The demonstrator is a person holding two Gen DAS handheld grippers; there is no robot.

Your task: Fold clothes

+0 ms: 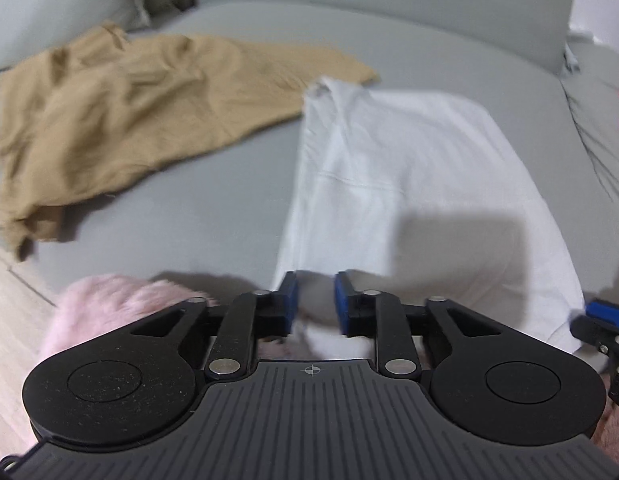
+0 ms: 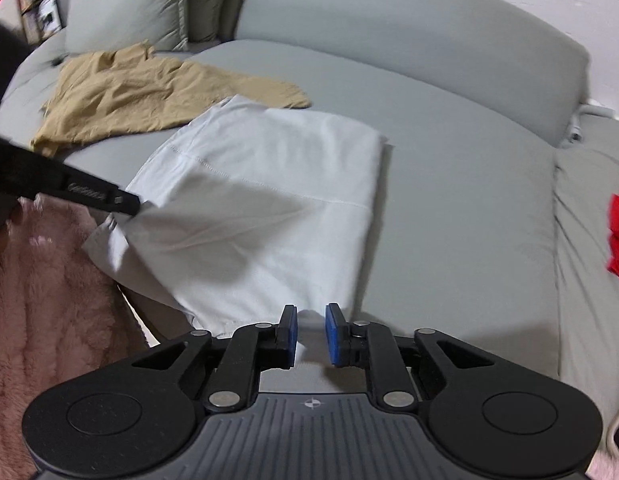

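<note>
While the white cloth lies partly folded on the grey couch, both the left gripper and right gripper sit at its near edge, fingers a little apart, holding nothing I can see, so I think another fold needs a firm pinch on both corners.

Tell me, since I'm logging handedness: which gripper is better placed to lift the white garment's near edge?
Probably left. The left gripper is open astride the white garment's near corner. The right gripper is open just past its other corner, mostly over sofa.
</note>
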